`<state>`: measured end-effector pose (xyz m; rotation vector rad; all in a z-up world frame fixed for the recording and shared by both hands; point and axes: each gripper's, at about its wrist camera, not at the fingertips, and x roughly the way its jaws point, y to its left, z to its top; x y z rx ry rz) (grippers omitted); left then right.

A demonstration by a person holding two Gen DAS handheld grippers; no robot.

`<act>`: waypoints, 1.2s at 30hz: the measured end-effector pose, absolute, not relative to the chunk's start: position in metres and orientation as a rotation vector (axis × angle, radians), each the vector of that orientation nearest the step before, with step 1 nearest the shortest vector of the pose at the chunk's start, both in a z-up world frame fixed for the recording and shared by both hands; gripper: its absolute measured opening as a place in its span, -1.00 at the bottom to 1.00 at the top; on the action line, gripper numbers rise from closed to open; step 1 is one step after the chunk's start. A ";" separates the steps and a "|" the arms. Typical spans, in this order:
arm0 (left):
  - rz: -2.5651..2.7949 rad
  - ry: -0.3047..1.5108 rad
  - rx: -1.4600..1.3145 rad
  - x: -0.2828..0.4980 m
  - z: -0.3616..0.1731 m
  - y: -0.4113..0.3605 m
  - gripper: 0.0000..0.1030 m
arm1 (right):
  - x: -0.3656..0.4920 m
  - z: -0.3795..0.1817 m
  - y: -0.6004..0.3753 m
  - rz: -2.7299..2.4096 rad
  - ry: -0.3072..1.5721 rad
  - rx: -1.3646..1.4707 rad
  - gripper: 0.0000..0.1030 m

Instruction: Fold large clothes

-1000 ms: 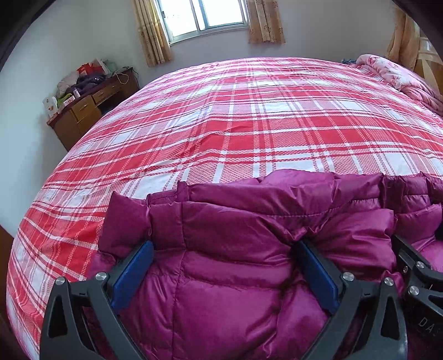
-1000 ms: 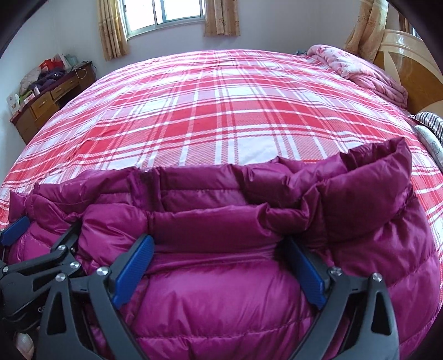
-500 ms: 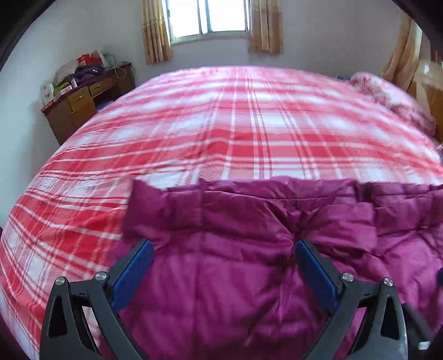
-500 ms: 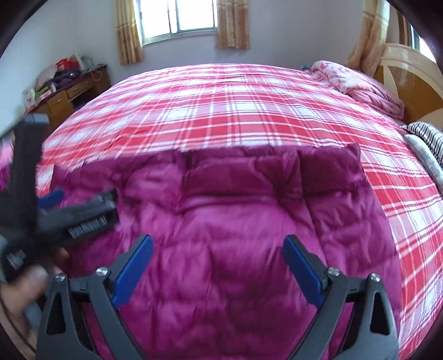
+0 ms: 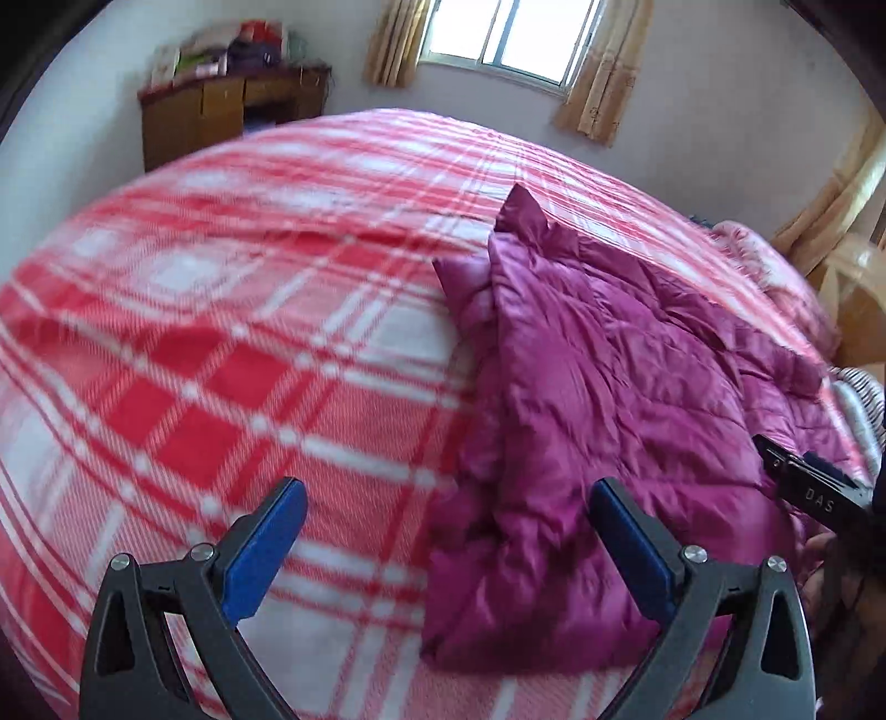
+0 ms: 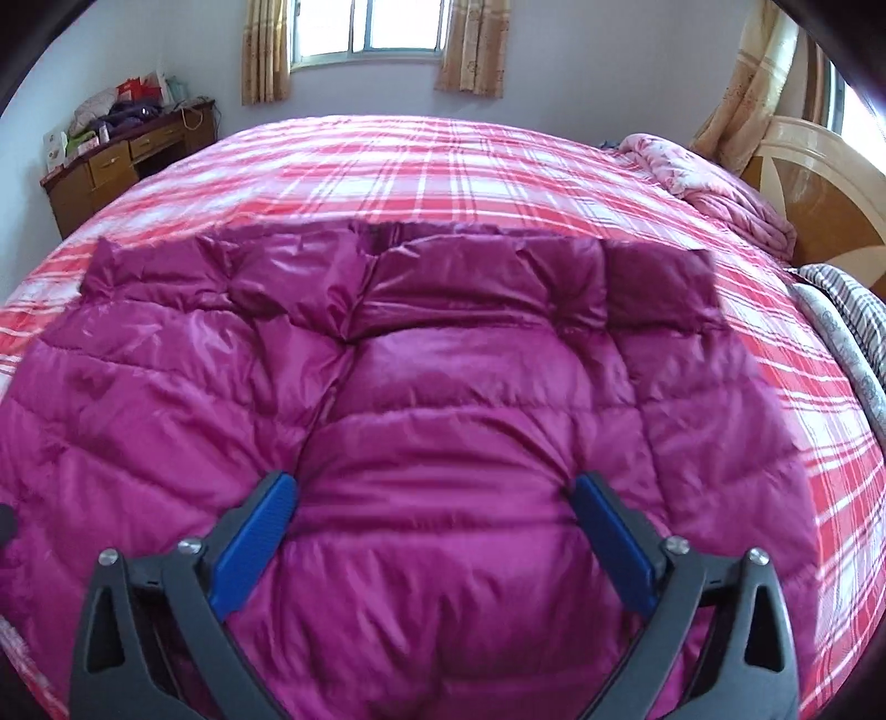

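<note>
Left gripper (image 5: 446,540): hanging with jaws spread wide, blue pads (image 5: 260,556) gripping nothing.
Right gripper (image 6: 434,531): hovering with jaws spread wide, blue pads (image 6: 252,545) bare; its black body is showing at the left view's right edge.

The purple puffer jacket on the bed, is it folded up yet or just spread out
Spread out. The puffer jacket lies flat across the plaid bedspread, collar at the far edge; both grippers are open above it.

Daylight from the window (image 6: 368,27); left view motion-blurred, perhaps smearing the bedspread (image 5: 194,360); fisheye edges bend, corners dark.
</note>
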<state>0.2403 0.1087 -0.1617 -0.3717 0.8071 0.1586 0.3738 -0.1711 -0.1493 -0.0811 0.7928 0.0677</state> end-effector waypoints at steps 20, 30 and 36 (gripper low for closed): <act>-0.082 0.705 -0.550 0.247 -0.165 0.080 -0.59 | 0.321 -0.181 -0.174 0.123 0.778 -0.080 1.00; -0.217 0.533 -0.385 0.246 -0.083 0.045 -0.84 | 0.314 -0.173 -0.192 0.191 0.764 -0.007 1.00; -0.344 0.472 -0.236 0.264 -0.040 -0.012 -0.84 | 0.306 -0.152 -0.232 0.222 0.748 0.132 0.93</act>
